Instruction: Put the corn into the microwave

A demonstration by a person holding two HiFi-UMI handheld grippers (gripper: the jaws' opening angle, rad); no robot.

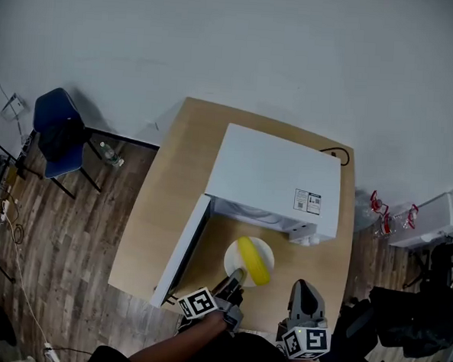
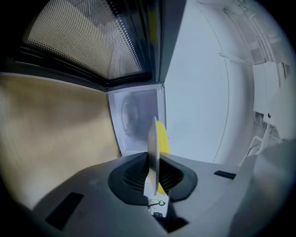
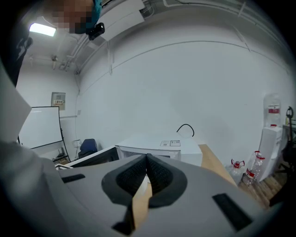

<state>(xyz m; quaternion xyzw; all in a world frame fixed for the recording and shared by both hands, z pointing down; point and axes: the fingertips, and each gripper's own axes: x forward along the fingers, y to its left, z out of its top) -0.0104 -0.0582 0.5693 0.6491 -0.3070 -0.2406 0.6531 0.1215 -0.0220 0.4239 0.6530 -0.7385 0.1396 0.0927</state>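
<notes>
Pale wood forms the table [image 1: 163, 211], which carries a white microwave [image 1: 276, 176] whose door [image 1: 182, 250] hangs open at nine o'clock of its mouth. Just outside that mouth, at six o'clock, is a white plate [image 1: 233, 255] with the yellow corn [image 1: 254, 262] lying on it. The left gripper [image 1: 236, 276] pinches the plate's rim at six o'clock. The right gripper [image 1: 304, 292], at four o'clock of the plate and apart from it, has its jaws pressed together on nothing.
</notes>
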